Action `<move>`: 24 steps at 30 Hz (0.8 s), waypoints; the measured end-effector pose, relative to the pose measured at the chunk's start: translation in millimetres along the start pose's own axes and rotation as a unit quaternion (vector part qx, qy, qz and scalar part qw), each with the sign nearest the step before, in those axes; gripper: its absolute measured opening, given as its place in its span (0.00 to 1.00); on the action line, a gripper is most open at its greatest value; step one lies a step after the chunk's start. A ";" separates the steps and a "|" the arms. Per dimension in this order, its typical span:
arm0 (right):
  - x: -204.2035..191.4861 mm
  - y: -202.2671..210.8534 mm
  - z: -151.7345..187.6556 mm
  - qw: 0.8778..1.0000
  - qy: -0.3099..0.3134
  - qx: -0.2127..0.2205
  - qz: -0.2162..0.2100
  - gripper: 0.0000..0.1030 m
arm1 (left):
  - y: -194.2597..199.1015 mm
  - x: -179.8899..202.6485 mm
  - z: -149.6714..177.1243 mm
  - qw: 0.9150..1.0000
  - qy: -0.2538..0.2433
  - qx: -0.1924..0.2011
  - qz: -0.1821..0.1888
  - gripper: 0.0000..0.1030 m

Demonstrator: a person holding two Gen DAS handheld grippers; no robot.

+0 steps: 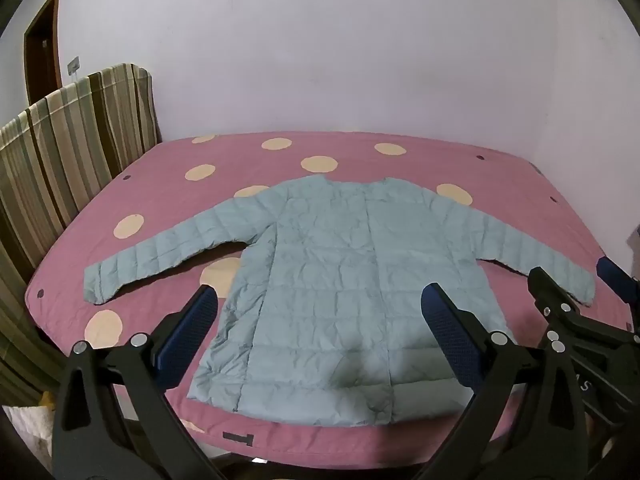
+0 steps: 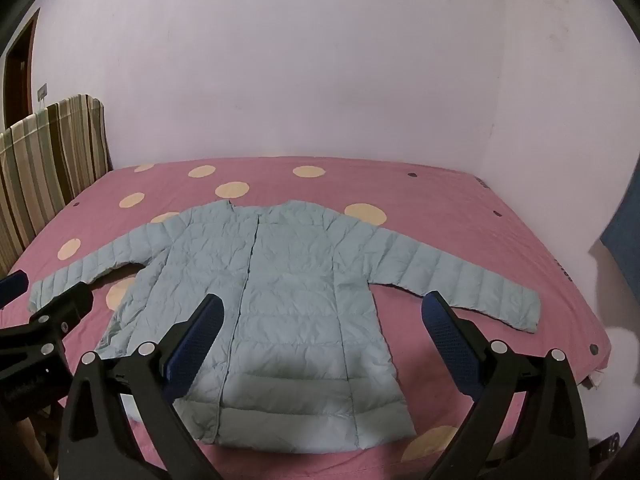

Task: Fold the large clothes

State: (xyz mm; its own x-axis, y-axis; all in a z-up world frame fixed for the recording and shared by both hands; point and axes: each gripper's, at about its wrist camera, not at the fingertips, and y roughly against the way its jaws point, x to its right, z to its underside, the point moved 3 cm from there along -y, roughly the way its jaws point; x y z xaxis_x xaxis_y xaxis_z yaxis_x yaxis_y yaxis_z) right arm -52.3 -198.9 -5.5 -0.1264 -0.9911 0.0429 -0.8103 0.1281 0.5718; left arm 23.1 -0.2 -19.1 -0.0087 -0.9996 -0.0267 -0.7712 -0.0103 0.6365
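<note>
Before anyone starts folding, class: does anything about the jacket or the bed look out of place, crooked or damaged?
Nothing stands out. The pale blue jacket lies flat and closed on the pink spotted bed, both sleeves spread out to the sides, only lightly creased. Both the left gripper and the right gripper are open and empty.

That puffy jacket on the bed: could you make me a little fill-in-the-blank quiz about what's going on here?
1. The light blue jacket lies spread flat with both ____ stretched out to the sides.
2. The bed cover under it is pink with pale ____.
3. The left gripper and the right gripper both hover above the jacket with jaws ____, holding nothing.
4. At the bed's left end stands a ____ patterned headboard.

Missing words: sleeves; dots; open; striped
</note>
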 end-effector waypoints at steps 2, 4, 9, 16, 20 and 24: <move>0.0 0.1 0.2 1.000 0.001 0.000 0.000 0.96 | 0.1 0.0 -0.1 1.000 0.001 -0.001 0.001 0.98; 0.0 0.3 0.3 1.000 0.001 0.001 0.001 0.96 | 0.1 0.0 0.0 1.000 0.001 0.000 0.001 0.98; 0.2 0.1 1.4 1.000 0.000 0.001 0.000 0.96 | 0.6 0.0 -0.2 1.000 0.001 -0.001 0.003 0.98; -0.4 -0.2 1.8 1.000 0.001 0.001 0.000 0.96 | 0.2 -0.8 -0.2 1.000 0.002 -0.002 0.004 0.98; -0.6 -0.4 2.4 1.000 0.001 0.002 0.001 0.96 | 0.1 -0.3 0.0 1.000 0.002 -0.001 0.004 0.98; -0.6 0.0 3.2 1.000 0.001 0.001 0.000 0.95 | 0.7 -0.5 -0.2 1.000 0.003 -0.001 0.005 0.98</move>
State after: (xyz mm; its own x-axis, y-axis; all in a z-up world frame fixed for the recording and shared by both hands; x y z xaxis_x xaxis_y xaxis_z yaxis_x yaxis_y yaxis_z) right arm -54.1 -198.2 -8.1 -0.1261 -0.9910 0.0441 -0.8113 0.1286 0.5703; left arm 22.7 0.3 -18.5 -0.0126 -0.9998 -0.0165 -0.7703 -0.0008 0.6376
